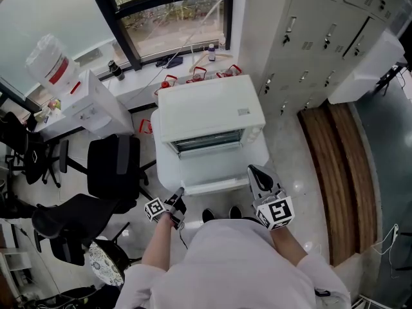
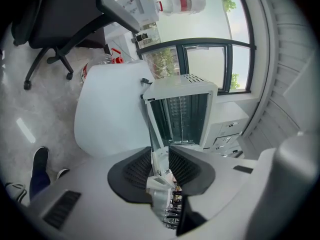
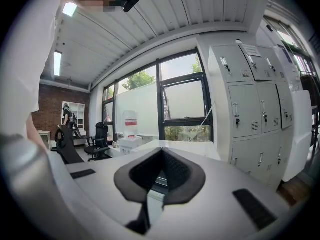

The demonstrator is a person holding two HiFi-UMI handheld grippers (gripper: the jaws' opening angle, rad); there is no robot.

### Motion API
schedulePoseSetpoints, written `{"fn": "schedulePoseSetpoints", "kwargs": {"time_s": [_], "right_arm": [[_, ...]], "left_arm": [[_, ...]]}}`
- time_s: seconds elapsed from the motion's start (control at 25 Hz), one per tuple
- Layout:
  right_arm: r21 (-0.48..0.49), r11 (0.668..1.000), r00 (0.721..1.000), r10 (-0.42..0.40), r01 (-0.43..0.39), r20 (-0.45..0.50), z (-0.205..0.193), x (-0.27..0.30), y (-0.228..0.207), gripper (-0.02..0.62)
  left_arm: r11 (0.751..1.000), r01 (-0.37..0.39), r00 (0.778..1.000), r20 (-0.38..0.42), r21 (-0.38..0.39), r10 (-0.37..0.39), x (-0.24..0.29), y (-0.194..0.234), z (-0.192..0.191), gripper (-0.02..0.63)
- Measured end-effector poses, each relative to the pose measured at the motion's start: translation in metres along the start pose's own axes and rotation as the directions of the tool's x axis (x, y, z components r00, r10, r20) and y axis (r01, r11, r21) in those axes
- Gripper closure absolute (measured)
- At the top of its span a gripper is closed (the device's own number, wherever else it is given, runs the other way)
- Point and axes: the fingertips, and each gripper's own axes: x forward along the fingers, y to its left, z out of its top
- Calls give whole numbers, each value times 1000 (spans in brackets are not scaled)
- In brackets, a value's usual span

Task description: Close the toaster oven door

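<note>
A white toaster oven (image 1: 209, 108) stands on a white table (image 1: 257, 153), its door (image 1: 215, 167) folded down towards me. My left gripper (image 1: 176, 202) is at the door's front left corner. In the left gripper view the door (image 2: 149, 121) runs edge-on from the open oven (image 2: 182, 111) down between the pads (image 2: 137, 169), which close on its front edge at the left gripper (image 2: 160, 160). My right gripper (image 1: 257, 172) hovers over the door's right end, jaws together and empty. Seen from the right gripper view, the right gripper (image 3: 161, 155) has its tips meeting.
Black office chairs (image 1: 112, 167) stand left of the table. Grey lockers (image 1: 322, 37) line the right wall beside a wooden floor strip (image 1: 338, 172). A water jug (image 1: 51, 62) sits on a white dispenser by the window. My shoes (image 1: 219, 214) are under the table edge.
</note>
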Motion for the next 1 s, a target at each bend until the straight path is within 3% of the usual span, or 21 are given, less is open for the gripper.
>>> {"fn": "schedulePoseSetpoints", "kwargs": {"time_s": [0.44, 1.0], "right_arm": [[4, 1000, 1000, -6, 6, 7, -1, -3, 1, 588], [11, 1000, 1000, -3, 3, 12, -2, -3, 4, 588]], "left_arm": [[986, 159, 986, 53, -45, -156, 10, -54, 28, 485], [986, 108, 994, -6, -123, -110, 22, -79, 46, 466]]}}
